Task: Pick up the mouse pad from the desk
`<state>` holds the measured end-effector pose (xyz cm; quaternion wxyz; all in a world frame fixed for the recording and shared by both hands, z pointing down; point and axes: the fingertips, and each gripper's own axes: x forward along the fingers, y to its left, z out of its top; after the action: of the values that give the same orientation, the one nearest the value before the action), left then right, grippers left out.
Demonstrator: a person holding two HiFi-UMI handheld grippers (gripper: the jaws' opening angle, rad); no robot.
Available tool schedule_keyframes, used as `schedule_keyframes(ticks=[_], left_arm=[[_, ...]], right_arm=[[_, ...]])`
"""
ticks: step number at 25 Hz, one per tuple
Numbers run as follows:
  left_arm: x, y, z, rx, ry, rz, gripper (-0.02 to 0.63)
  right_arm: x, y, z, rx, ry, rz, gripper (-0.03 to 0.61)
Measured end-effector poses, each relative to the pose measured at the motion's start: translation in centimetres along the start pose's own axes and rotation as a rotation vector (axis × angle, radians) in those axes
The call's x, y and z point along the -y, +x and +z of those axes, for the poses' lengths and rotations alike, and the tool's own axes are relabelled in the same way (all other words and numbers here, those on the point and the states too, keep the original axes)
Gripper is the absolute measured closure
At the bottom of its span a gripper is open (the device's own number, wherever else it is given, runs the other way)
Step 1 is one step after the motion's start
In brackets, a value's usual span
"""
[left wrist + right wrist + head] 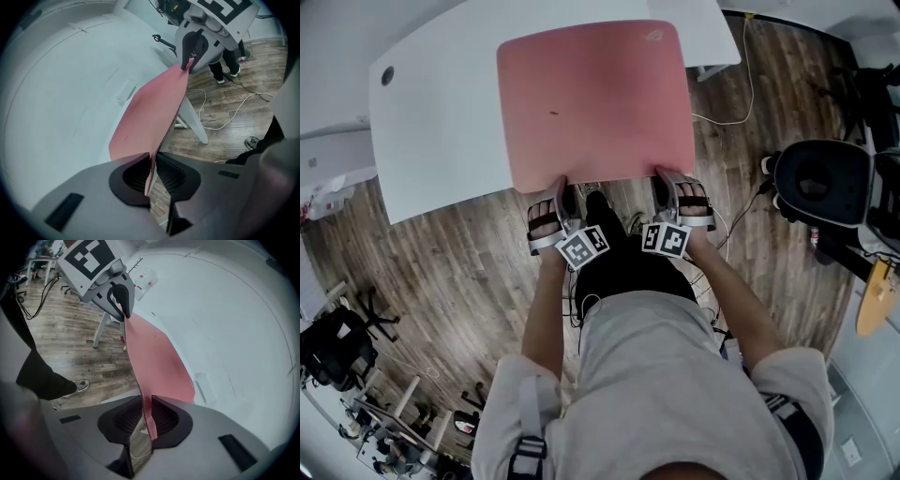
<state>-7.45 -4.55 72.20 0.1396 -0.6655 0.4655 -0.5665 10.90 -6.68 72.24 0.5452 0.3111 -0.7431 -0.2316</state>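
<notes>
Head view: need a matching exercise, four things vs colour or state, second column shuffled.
Things:
1. mouse pad
2. desk
3. floor
4. left claw

Matches:
a. white
b. shut on the pad's near edge
c. pink
d. brown wood planks

Pairs: 1-c, 2-a, 3-d, 4-b

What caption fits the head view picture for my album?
Left claw and right claw pinch the near edge of a pink mouse pad at a white desk.
</notes>
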Motion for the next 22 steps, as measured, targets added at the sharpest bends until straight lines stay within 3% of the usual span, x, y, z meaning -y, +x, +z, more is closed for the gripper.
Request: schedule_keyframes(ticks=[7,22], left_arm=[[-0.1,0.2,0.1,-0.011,0.003,-0.042,0.575],[-1.7,1.1,0.4,-0.027,-0.247,-0.182,0.577]], right_arm=[[1.2,-0.4,0.7,0.017,0.013,0.011,0.514],[4.8,0.9,3.0,-0.001,0.211,0.058,0.522]])
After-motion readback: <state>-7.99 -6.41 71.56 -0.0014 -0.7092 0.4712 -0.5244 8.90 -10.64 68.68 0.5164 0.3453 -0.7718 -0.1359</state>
